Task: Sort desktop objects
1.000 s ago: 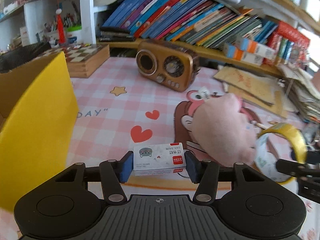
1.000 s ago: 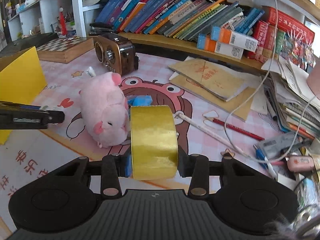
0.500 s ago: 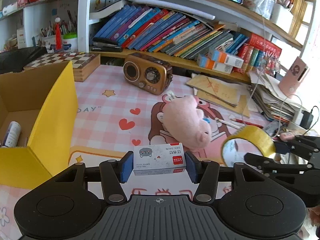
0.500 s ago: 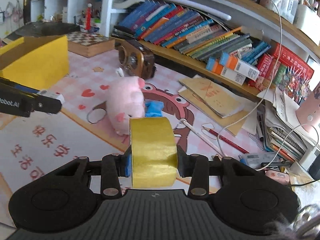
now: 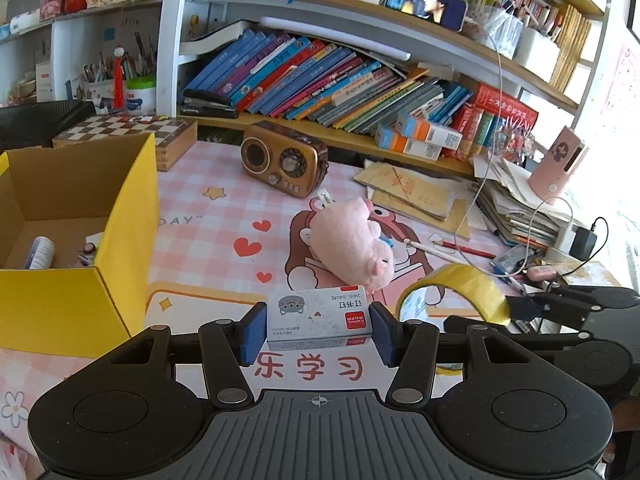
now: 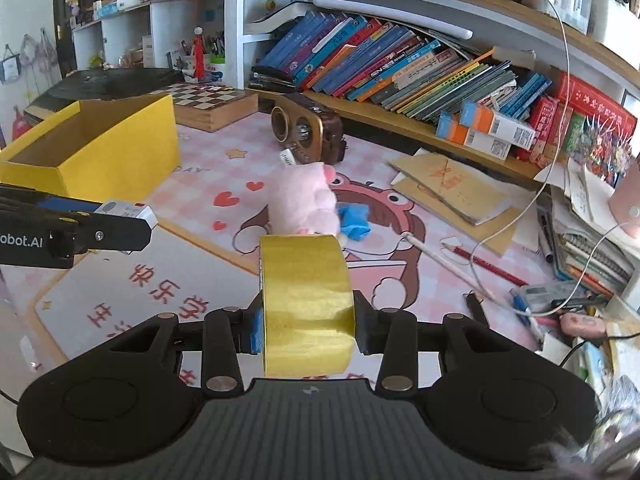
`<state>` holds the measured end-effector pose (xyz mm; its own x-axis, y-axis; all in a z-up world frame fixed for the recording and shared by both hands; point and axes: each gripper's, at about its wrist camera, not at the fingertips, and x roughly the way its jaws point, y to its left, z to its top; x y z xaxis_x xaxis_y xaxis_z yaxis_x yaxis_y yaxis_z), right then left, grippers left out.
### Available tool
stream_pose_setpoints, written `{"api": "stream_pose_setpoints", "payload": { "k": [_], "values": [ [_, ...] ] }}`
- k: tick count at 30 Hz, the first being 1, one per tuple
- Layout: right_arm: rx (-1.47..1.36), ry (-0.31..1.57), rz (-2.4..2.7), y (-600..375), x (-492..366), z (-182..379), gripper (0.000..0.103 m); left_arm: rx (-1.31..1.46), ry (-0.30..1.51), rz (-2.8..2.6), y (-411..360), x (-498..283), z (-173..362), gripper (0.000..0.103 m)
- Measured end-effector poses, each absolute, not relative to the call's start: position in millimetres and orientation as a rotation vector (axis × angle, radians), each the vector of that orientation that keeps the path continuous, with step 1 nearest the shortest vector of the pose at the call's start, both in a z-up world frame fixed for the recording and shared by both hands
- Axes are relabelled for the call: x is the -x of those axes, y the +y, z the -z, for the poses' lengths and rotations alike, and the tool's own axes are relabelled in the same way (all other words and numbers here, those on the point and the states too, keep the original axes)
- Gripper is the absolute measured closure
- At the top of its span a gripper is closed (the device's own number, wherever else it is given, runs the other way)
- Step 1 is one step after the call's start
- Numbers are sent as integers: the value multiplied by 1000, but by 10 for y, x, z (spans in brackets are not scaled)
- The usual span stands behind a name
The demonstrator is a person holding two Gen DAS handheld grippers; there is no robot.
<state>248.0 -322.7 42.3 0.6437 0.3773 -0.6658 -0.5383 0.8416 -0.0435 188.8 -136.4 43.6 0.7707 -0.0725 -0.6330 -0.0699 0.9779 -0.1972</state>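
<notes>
1. A brown retro radio stands on the pink checked desk mat, in front of the bookshelf.
2. Books lean in a slanted row on the shelf.
3. A wooden chessboard box sits at the mat's far left corner.
4. A phone with a lit screen is propped on the upper shelf.
5. Stacked papers lie at the right, with a pink cylinder on top.
6. A white cable hangs down.
</notes>
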Motion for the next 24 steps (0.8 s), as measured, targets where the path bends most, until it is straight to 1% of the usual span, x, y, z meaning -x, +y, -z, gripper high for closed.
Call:
{"api": "stream_pose_setpoints", "payload": {
  "k": [12,16,24],
  "values": [
    [195,740,-513,-3053,-2203,-471,65,218,690,45,-1144,-1614,-456,50],
    [126,770,-504,-2952,-2096,-500,65,215,683,64,-1013,-1497,-483,50],
    [104,795,-483,-2623,-1775,-514,65,207,689,82,-684,-1212,-457,50]
  ]
}}
